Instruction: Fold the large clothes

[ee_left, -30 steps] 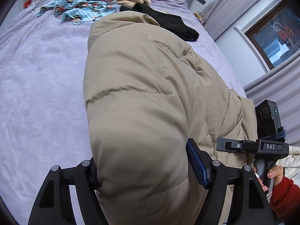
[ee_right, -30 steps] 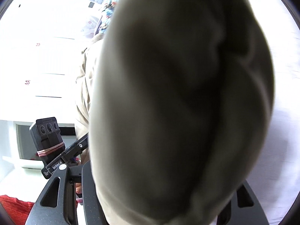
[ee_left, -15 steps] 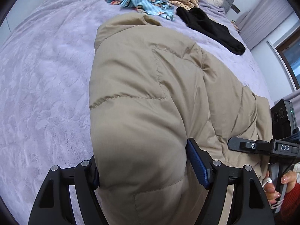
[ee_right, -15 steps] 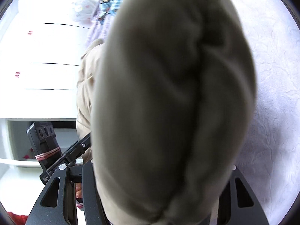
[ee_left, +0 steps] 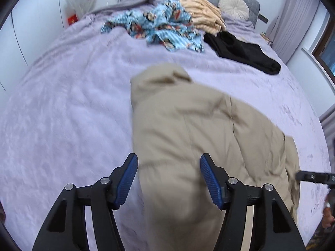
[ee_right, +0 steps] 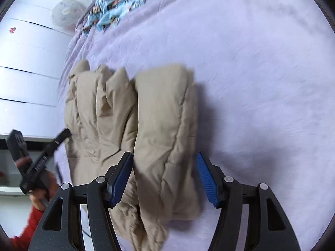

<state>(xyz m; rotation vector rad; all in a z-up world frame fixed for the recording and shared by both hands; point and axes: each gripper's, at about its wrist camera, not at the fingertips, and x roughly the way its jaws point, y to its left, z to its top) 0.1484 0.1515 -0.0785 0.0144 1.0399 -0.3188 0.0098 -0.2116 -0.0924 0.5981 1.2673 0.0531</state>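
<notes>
A beige padded jacket (ee_left: 188,136) lies folded in a thick bundle on the lilac bedspread (ee_left: 62,115). My left gripper (ee_left: 168,177) straddles its near end. The blue pads (ee_left: 127,179) show in full at the cloth's sides without pressing in, and the jaws are closing. In the right wrist view the jacket (ee_right: 163,115) lies as a doubled roll. My right gripper (ee_right: 164,177) stands open around its end, with a gap at the right pad (ee_right: 206,179). A hand in a red sleeve holds the left gripper (ee_right: 35,163) at the left edge.
At the head of the bed lie a blue patterned garment (ee_left: 163,27), a beige striped one (ee_left: 201,14), a black one (ee_left: 240,48) and a round cushion (ee_left: 233,8). White wardrobe doors (ee_right: 25,62) stand along the bed's left side. Curtains (ee_left: 293,16) hang at the right.
Both grippers squeezed the raised jacket before. Now the pads are off the cloth, the jacket rests on the bed, and both cameras look at it from farther back.
</notes>
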